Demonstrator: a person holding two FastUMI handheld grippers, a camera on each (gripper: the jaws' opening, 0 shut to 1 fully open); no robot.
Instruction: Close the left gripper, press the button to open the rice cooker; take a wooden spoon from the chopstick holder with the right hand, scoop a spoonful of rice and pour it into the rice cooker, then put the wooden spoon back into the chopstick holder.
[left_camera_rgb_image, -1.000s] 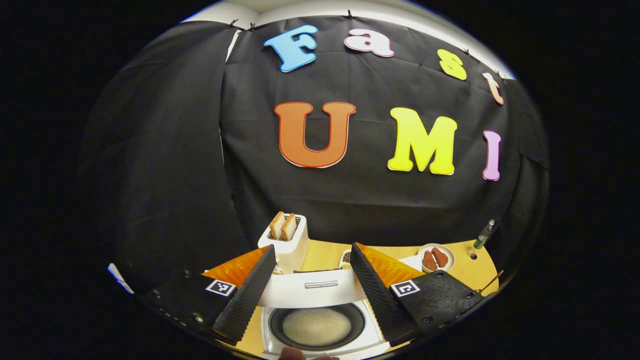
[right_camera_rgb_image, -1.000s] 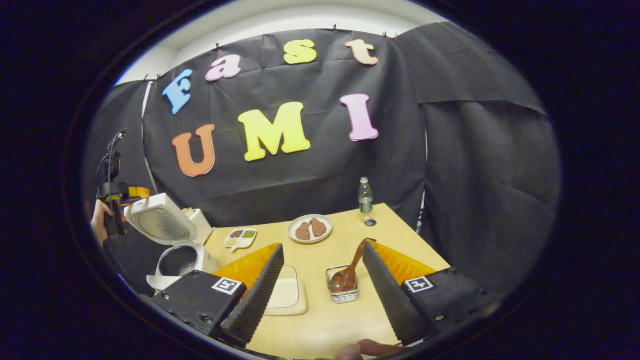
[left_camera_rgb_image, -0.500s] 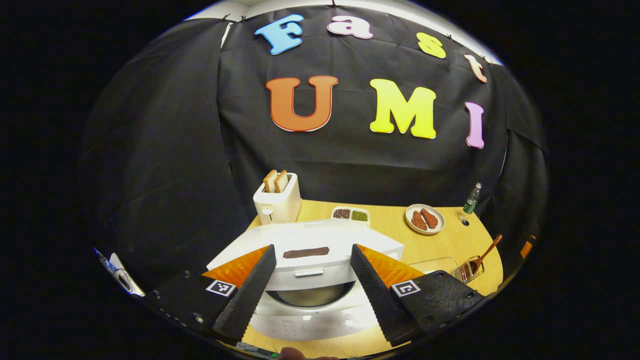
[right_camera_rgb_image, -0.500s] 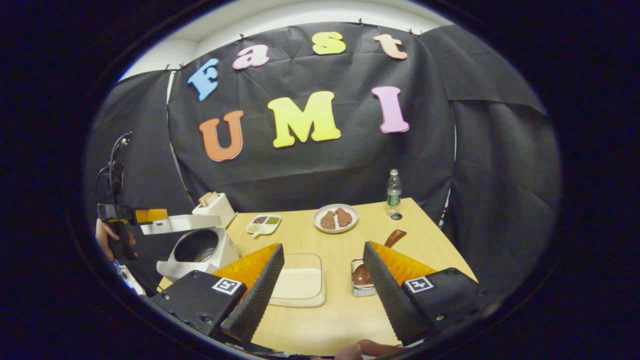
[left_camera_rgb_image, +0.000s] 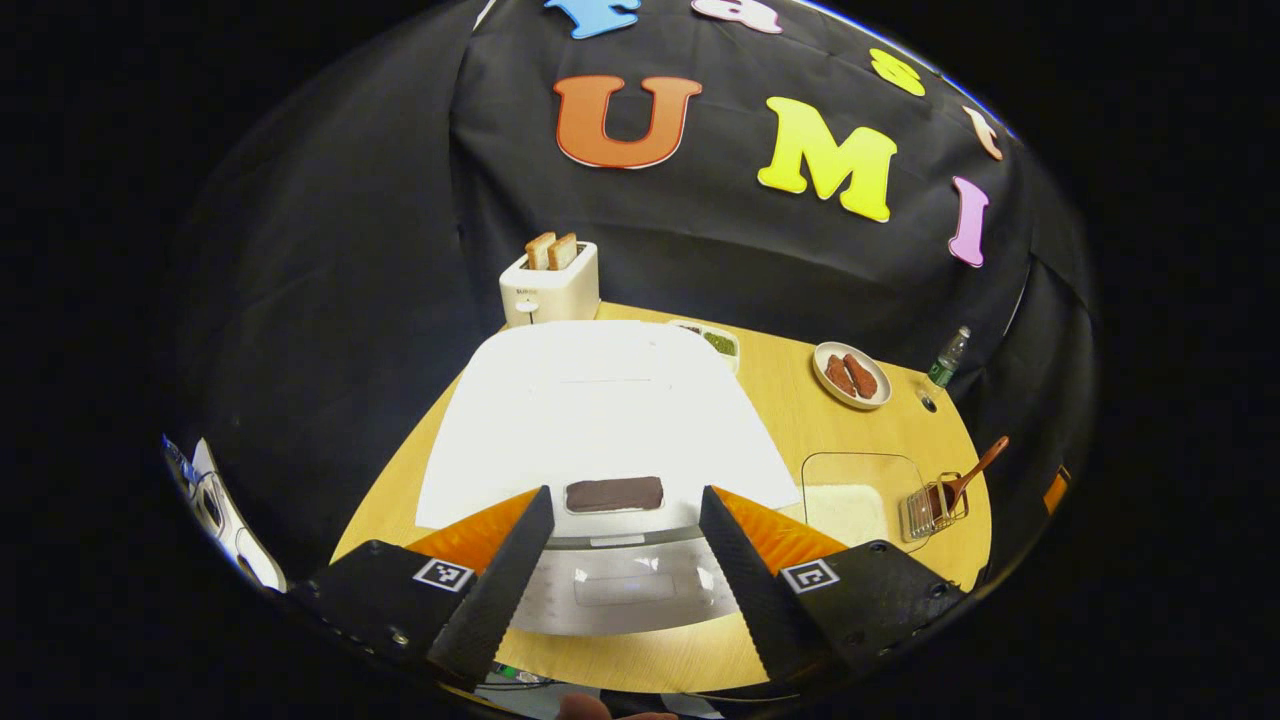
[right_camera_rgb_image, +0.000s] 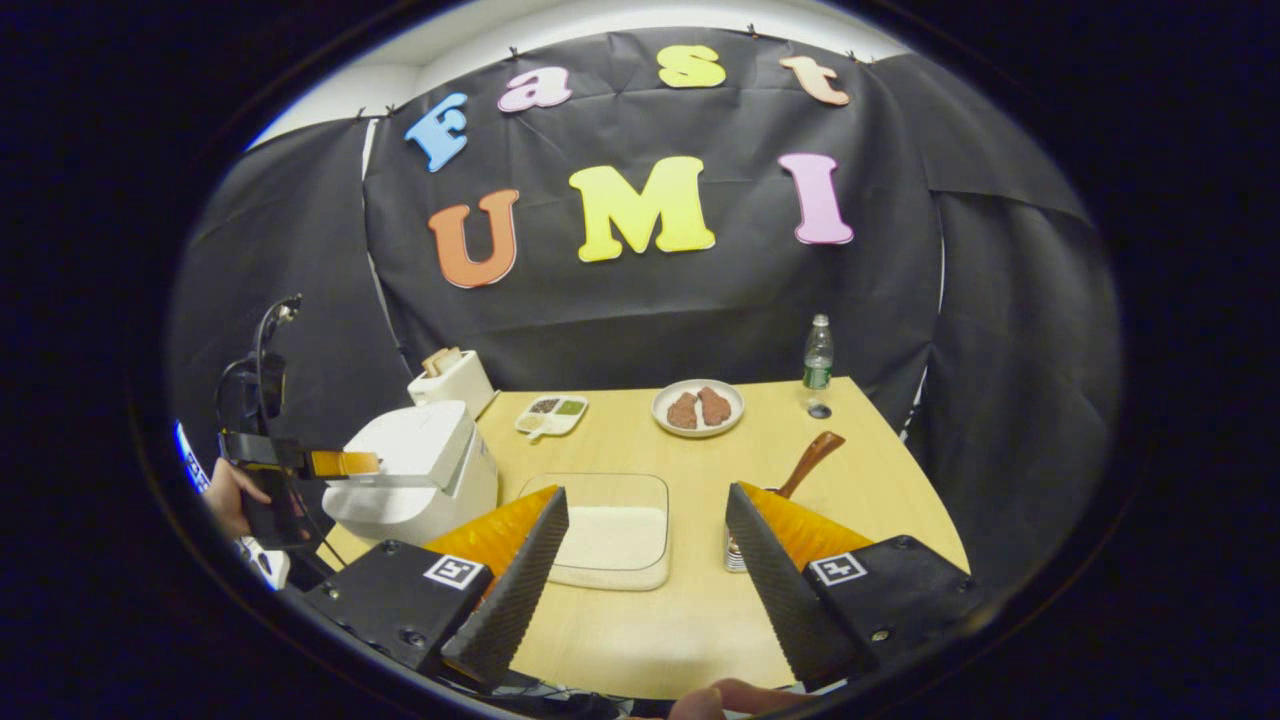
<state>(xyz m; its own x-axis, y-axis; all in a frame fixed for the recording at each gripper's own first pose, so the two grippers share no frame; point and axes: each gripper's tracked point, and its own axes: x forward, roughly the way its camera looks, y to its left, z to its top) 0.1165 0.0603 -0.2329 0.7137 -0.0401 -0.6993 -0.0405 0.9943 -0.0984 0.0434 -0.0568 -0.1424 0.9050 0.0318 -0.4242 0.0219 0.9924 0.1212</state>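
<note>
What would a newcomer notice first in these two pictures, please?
The big white rice cooker, lid down, lies just beyond the open left gripper at the table's near left edge. In the right gripper view, a clear tray of rice sits between the open right gripper's fingers, with the wooden spoon in its holder beside it. Behind stand a toaster and a plate of meat.

White rice cooker (left_camera_rgb_image: 600, 400); brown wooden spoon (right_camera_rgb_image: 812, 460).
</note>
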